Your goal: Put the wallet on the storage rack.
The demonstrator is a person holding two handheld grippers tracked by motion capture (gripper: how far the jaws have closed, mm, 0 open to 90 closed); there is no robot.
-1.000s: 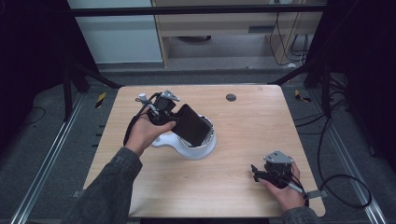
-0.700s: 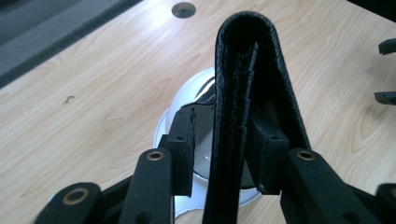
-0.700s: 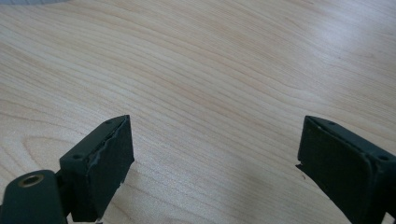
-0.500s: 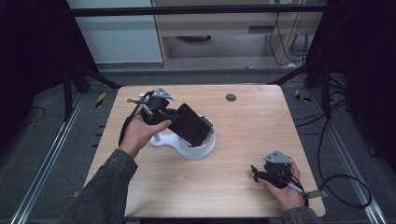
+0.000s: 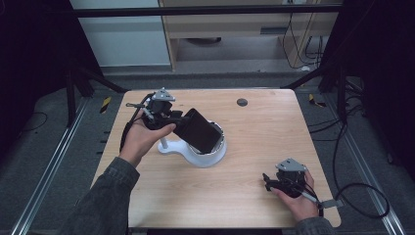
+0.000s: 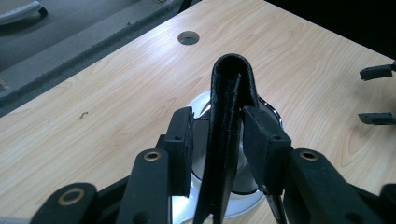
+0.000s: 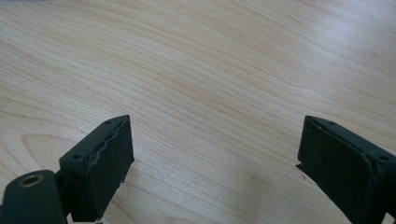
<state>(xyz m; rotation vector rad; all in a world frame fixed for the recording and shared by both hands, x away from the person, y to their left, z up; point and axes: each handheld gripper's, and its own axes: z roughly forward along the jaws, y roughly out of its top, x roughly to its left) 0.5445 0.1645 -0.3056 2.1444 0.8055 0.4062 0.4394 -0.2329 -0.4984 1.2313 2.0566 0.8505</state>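
We are pinching the wallet [image 6: 229,135] in our left gripper [image 6: 217,140] — it is pointing down-right over the white stand [image 5: 208,155]; our right gripper [image 7: 212,154] is resting spread, well apart.

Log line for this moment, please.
left tongs: shut on wallet above white stand | right tongs: open, resting on table

A black wallet [image 6: 227,135] with a grained, leather-like matt skin sits between the matt black plastic jaws of the left gripper [image 6: 215,144], above a glossy white stand [image 5: 198,155] with a shiny metallic rim. The table [image 5: 254,127] is pale wood-grain laminate, smooth with a soft sheen.
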